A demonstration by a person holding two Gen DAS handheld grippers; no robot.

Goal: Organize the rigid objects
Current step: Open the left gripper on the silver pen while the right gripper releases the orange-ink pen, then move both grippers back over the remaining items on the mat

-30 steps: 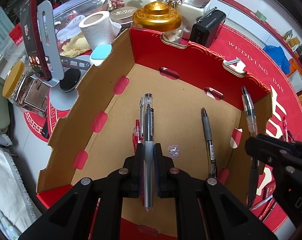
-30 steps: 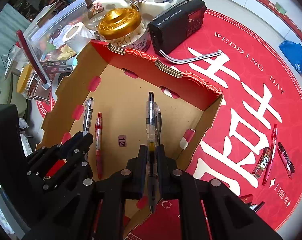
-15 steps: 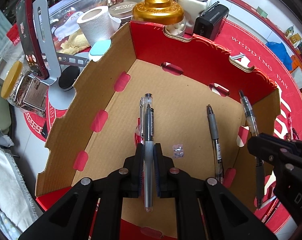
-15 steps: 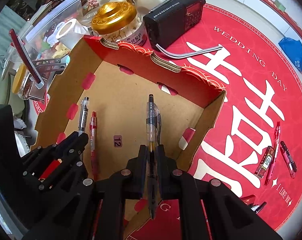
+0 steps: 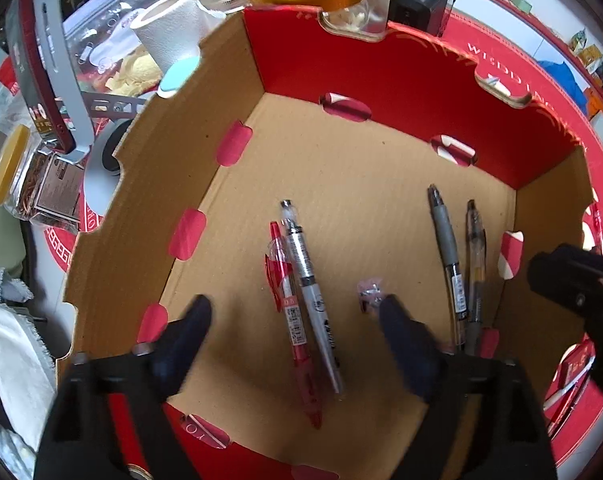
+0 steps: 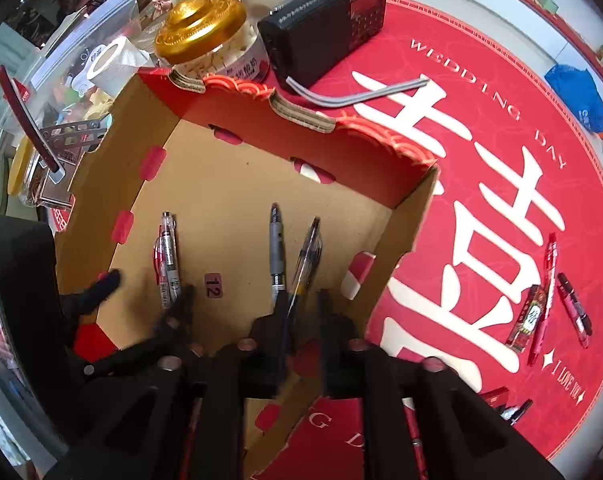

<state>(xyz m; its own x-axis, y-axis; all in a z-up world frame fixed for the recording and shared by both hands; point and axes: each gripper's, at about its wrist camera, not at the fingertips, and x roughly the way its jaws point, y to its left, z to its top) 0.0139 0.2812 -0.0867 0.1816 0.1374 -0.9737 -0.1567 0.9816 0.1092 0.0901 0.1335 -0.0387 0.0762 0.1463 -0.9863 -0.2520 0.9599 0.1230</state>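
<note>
The cardboard box (image 5: 341,208) holds four pens. Both claws, left claw (image 5: 293,320) and right claw (image 6: 301,312), have just been opening, each clear of its pen. Only the right view shows loose pens (image 6: 549,292) on the table (image 6: 481,128).

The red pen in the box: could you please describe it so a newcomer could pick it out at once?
Look into the cardboard box with the red back wall. Four pens lie on its floor in two pairs; take the pair nearer the left wall. The red pen is the left one, translucent red, touching the silver pen; the other two pens are grey and clear.
</note>
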